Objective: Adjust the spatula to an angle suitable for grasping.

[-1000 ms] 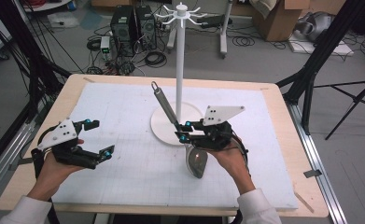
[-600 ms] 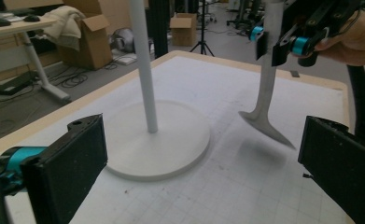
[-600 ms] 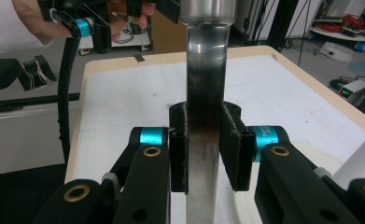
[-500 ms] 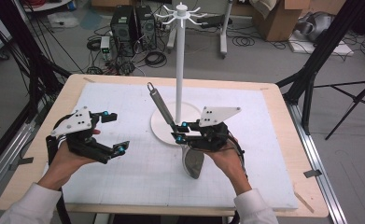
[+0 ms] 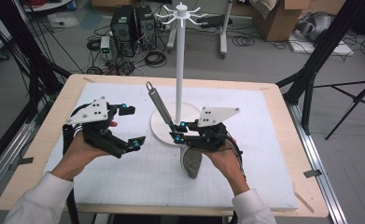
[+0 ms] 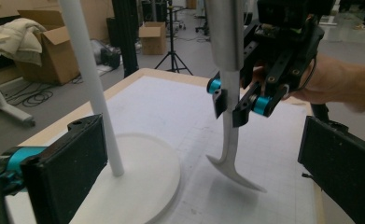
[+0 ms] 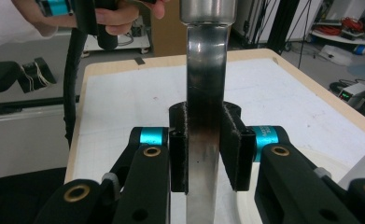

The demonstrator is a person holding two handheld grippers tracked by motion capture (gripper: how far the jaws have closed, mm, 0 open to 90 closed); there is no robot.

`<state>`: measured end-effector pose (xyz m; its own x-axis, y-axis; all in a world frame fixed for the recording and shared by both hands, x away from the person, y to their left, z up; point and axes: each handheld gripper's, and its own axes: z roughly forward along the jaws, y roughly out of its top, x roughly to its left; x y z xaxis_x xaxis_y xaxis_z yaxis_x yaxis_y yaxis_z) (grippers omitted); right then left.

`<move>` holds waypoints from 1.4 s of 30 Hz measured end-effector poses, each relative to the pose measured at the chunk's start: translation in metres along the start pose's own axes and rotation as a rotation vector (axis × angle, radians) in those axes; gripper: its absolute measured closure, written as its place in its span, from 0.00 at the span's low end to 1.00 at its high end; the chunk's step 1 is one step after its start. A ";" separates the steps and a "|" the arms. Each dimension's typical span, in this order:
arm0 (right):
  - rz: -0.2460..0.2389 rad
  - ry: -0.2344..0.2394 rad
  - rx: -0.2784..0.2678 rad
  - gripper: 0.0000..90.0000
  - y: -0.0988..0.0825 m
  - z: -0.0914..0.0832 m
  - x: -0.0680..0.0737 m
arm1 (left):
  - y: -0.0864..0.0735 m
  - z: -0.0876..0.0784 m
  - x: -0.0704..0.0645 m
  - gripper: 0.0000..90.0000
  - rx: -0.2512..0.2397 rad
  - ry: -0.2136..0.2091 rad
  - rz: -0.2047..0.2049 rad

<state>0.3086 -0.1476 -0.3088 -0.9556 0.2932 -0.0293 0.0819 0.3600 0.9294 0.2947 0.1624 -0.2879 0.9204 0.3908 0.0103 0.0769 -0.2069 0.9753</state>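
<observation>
A metal spatula slants over the table, its looped handle up toward the back left and its grey blade low near the front. My right gripper is shut on the spatula's neck, and the pads clamp the flat steel shaft from both sides. My left gripper is open in the air left of the stand, with nothing between its pads. From the left gripper view I see the spatula hanging from the right gripper, blade just above the mat.
A white hook stand rises from a round base at the mat's middle, right behind the spatula. Its pole stands close to the left gripper's left jaw. A white mat covers the wooden table.
My left gripper has risen and moved right toward the stand, still open. The right gripper and the spatula have stayed in place.
</observation>
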 end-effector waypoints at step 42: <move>0.010 -0.032 -0.036 0.83 0.004 0.005 0.003 | 0.043 0.036 -0.015 0.43 -0.037 0.003 -0.013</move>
<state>0.3075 -0.1406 -0.3075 -0.9452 0.3250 -0.0316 0.0804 0.3253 0.9422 0.2982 0.1152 -0.2545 0.9183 0.3960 -0.0018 0.0745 -0.1682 0.9829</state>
